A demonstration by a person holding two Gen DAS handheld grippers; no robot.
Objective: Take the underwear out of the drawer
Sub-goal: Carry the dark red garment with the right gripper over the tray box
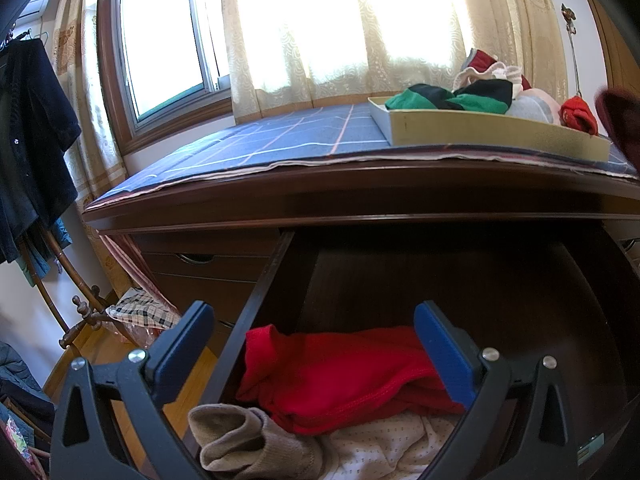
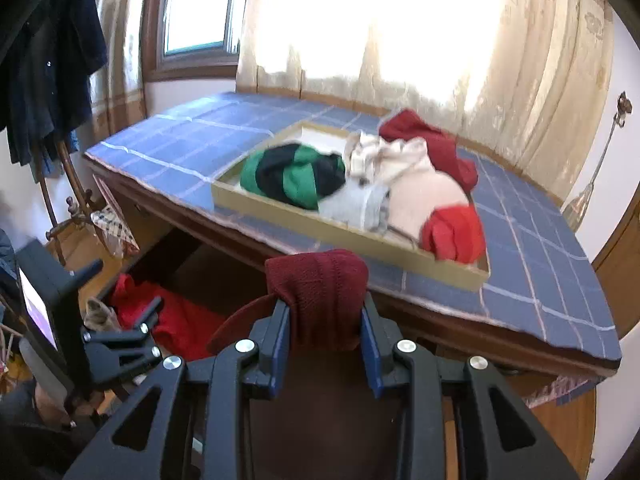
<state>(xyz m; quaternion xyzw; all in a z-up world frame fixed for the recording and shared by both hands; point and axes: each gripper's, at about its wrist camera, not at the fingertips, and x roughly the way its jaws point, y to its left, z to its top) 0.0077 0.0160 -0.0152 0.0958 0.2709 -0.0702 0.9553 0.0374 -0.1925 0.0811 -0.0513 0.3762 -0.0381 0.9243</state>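
Maroon knit underwear (image 2: 320, 300) is pinched between the pads of the right claw (image 2: 325, 338), jaws narrowed onto it, lifted clear of the drawer (image 1: 276, 280) below and short of the tray (image 2: 348, 236) ahead on the bench (image 2: 540, 272), likely its destination. Left claw (image 1: 316, 356) hangs wide open, empty, over the red garment (image 1: 340, 376), seemingly ready to pick next.

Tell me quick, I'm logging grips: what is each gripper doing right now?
Left gripper: open, holding nothing, over the open wooden drawer.
Right gripper: closed on a dark red knitted garment.
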